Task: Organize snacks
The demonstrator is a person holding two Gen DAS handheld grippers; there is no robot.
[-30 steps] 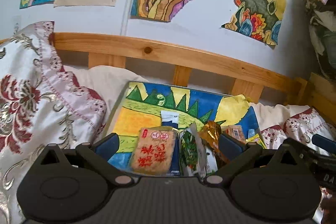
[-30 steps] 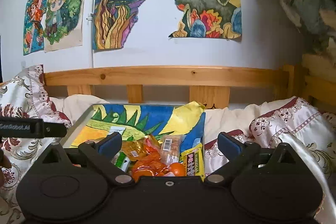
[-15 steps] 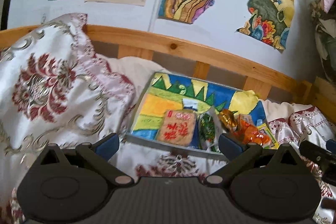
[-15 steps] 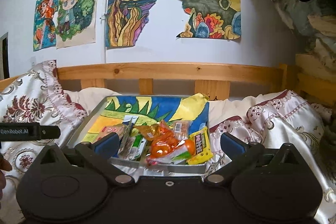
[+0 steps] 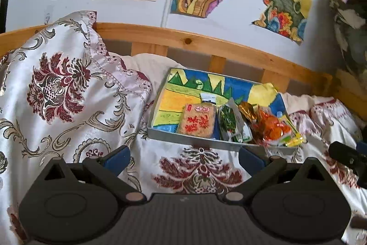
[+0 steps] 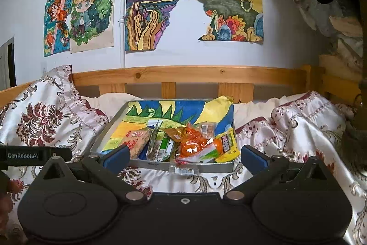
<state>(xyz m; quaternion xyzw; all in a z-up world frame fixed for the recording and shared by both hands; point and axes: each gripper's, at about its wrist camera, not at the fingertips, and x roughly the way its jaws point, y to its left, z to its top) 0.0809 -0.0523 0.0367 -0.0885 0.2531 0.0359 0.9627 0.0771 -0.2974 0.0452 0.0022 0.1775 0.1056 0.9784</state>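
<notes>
A shallow grey tray (image 5: 206,143) (image 6: 206,167) lined with a bright painted sheet lies on the bed. Along its near side sit several snacks: a tan cracker pack with red print (image 5: 199,121) (image 6: 137,140), a green packet (image 5: 228,122) (image 6: 160,146), a gold wrapper (image 5: 248,110), orange wrapped sweets (image 5: 274,128) (image 6: 195,146) and a yellow pack (image 6: 227,145). My left gripper (image 5: 183,159) hangs open over the bedspread, short of the tray, with nothing between its fingers. My right gripper (image 6: 183,156) is open too, just in front of the tray's near rim.
A large satin cushion with red flowers (image 5: 57,93) (image 6: 41,121) stands left of the tray. A wooden bed rail (image 5: 206,43) (image 6: 188,75) runs behind it, under a wall of drawings. Rumpled bedding (image 6: 305,121) lies at the right. A small label (image 6: 183,170) hangs over the tray's front rim.
Both grippers have drawn back from the tray, so it now looks smaller and farther. The snacks lie in the tray as before. Both stay open and empty.
</notes>
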